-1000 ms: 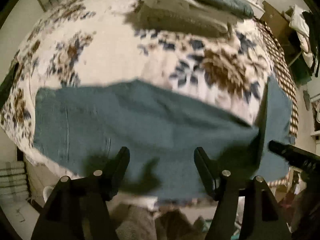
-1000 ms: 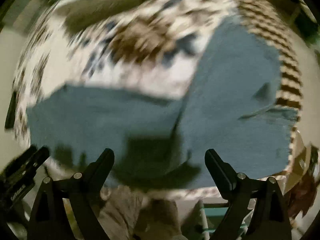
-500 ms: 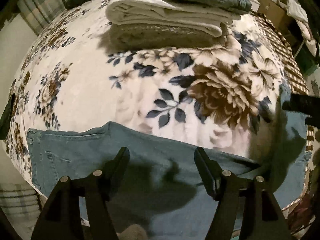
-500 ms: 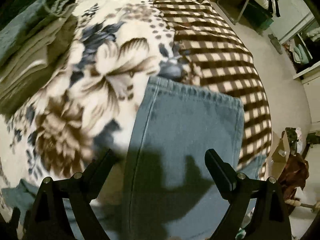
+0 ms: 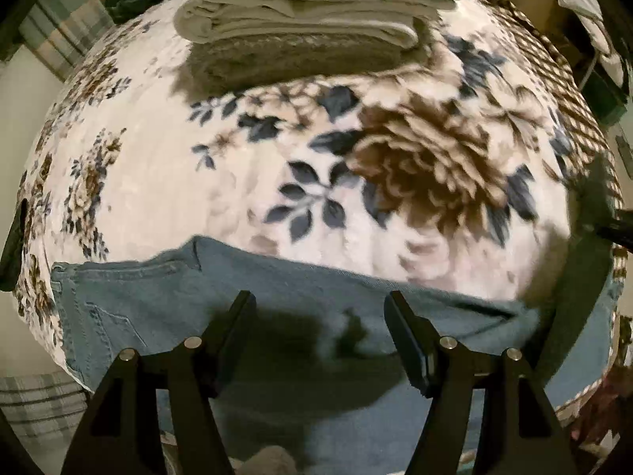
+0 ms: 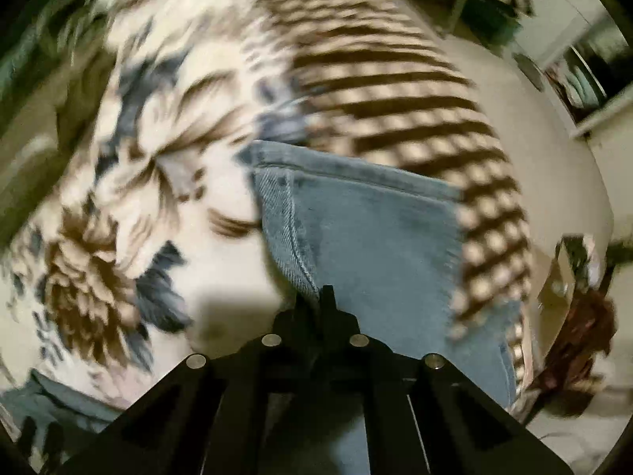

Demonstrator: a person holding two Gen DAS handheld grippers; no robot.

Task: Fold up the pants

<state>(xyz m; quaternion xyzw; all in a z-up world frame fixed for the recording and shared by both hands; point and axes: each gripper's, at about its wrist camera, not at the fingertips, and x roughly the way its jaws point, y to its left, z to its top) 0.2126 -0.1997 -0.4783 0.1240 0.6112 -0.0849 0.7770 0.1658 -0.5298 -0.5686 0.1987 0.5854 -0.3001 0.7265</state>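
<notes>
Blue denim pants (image 5: 300,301) lie flat along the near edge of a floral blanket, waist and back pocket at the left in the left wrist view. My left gripper (image 5: 318,312) is open just above the thigh part, empty. In the right wrist view the pants' leg end (image 6: 376,237) with its hem lies where the floral blanket meets the checked one. My right gripper (image 6: 322,297) is shut on the leg's left seam edge, below the hem.
A stack of folded clothes (image 5: 304,27), white and beige with denim on top, sits at the far side of the floral blanket (image 5: 178,150). A brown checked blanket (image 6: 415,91) covers the right part of the bed. Floor and clutter lie to the right.
Both grippers came down closer to the pants. My right gripper went from open to shut on the leg's seam edge. My left gripper stayed open.
</notes>
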